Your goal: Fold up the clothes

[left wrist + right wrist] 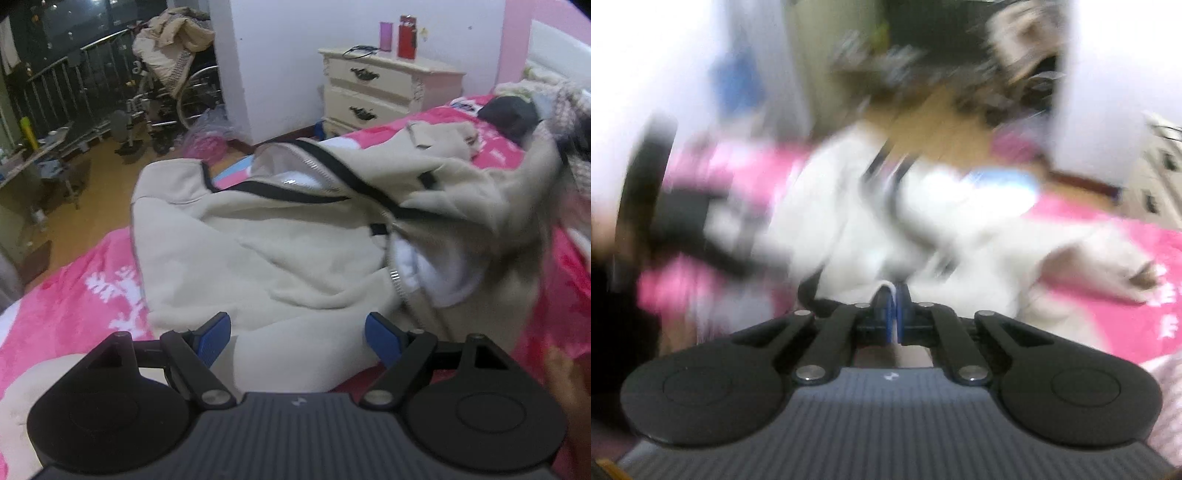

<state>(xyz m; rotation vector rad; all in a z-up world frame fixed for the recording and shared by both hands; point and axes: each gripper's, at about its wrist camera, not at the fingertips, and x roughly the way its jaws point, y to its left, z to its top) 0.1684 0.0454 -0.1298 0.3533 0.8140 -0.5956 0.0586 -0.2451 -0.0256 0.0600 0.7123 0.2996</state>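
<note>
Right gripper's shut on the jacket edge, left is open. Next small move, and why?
Probably close the left gripper on the cream jacket hem just ahead of it. Its blue pads stand apart over the fabric and grip nothing, while the right gripper pinches a white edge of the jacket. The jacket lies rumpled and unzipped on the pink blanket, so both ends likely need holding to spread it.

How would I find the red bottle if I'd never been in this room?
Look past the pink bed to the cream nightstand against the white wall. Two things stand upright together on top, at the back. The red bottle is the taller one on the right; its neighbour is a purple cup.
</note>
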